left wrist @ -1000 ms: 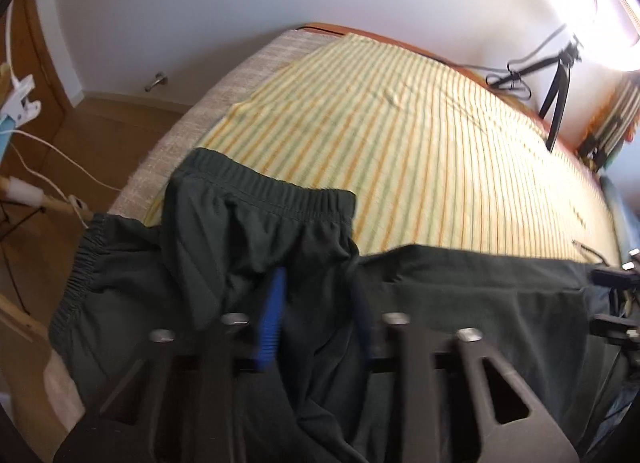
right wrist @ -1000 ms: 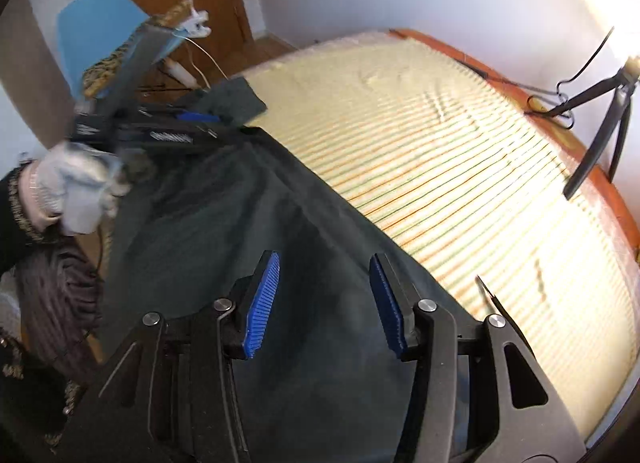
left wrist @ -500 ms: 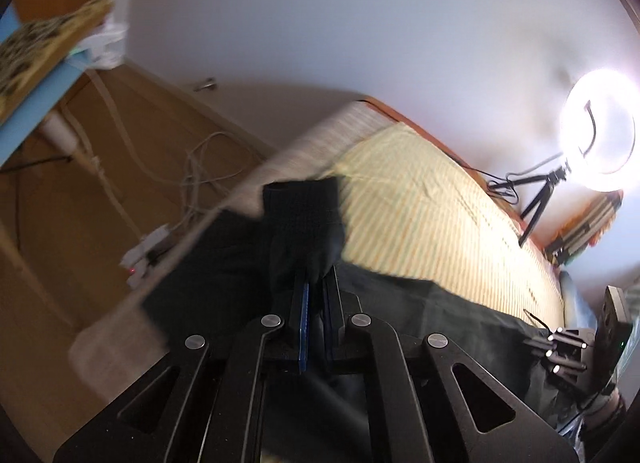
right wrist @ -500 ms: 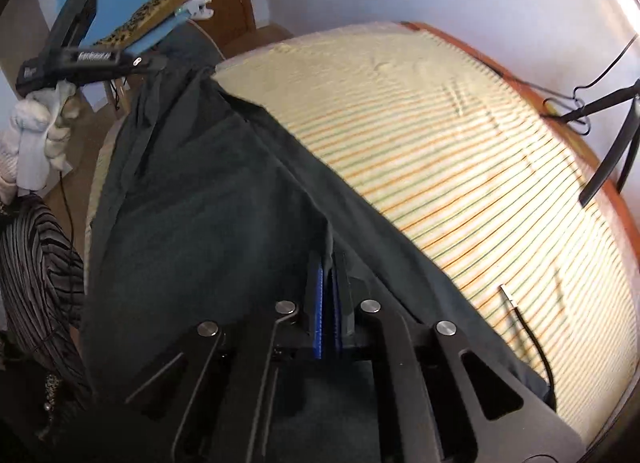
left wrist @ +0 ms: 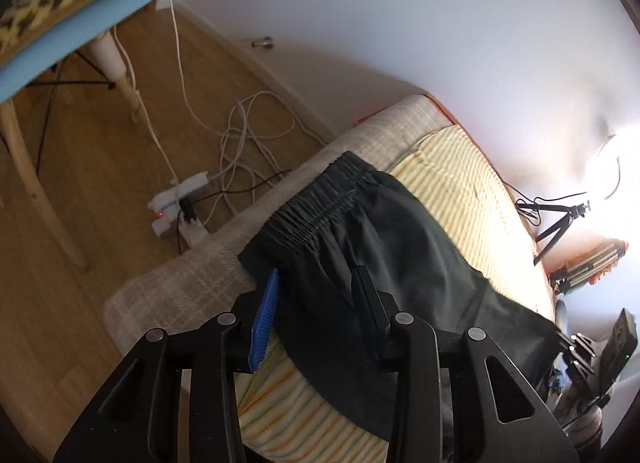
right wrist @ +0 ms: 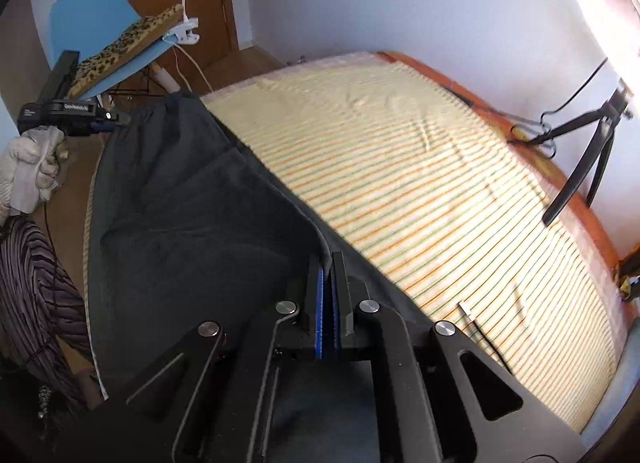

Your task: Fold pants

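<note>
left claw [left wrist: 316,307]: jaws opening, pads clear of pants [left wrist: 380,239] waistband | right claw [right wrist: 328,287]: clamped on pants edge | pants lying flat on bed [right wrist: 440,191]

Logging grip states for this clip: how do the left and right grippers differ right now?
The left gripper is opening, its pads clear of the pants; the right gripper is shut on a fold of the pants. The left is at the elastic waistband; the right is farther along, at the edge beside the striped sheet. Both have blue pads.
</note>
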Motion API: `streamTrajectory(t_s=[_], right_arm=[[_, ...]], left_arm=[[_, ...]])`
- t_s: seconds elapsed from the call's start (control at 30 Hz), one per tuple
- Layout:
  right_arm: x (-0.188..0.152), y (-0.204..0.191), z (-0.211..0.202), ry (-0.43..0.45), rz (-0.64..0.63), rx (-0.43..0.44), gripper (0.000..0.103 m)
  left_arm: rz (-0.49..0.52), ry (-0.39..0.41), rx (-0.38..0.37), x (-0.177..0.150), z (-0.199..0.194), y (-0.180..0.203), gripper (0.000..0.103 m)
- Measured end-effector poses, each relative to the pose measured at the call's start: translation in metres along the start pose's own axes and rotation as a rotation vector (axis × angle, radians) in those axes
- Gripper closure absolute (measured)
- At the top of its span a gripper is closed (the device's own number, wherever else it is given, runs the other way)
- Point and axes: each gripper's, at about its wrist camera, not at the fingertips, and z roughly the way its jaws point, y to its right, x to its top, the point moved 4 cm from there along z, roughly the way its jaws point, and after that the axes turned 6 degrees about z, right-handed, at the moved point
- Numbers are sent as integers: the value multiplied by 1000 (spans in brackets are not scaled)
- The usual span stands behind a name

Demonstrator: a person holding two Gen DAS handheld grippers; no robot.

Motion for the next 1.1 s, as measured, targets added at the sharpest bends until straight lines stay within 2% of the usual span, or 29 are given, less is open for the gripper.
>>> streamTrajectory(t_s=[0.1,0.17,0.27,0.37,0.4,0.43,0.53,0.6,0.7,0.73,0.83,0.93,1.03,1.1], right_arm=[[7,8,-3,14,-2,-55,99],[8,15,1,-4,10,-79,100],[7,16,11,-45,40,-14,99],[3,18,13,-57,76,-6,97],[2,18,12,-63,85,-2,91],[0,18,10,-61,89,-4,80],[-6,20,-7,-24,95,-27,56],[-10,23,-24,1,121,-30,54],[-19,32,-53,41,190,-32,52],[-23,34,-64,57,213,-39,48],[-42,38,-98,112,283,-81,37],[-66,37,-125,145,350,-130,36],[-94,37,-144,146,401,-173,31],[-110,37,-154,145,426,-190,30]], left_arm=[[37,2,49,2,7,1,67],[66,16,104,5,11,-1,74],[85,24,138,8,11,-3,76],[130,38,186,10,8,-1,78],[141,43,205,12,8,-2,78],[144,44,223,12,8,-4,78],[126,23,219,13,8,-7,76],[141,10,218,13,6,-4,75],[189,36,257,11,-6,5,66],[196,44,261,11,-10,8,64],[229,74,242,9,-24,21,60],[293,107,205,3,-38,47,60],[346,119,129,-7,-48,80,59],[381,118,67,-15,-52,103,54]])
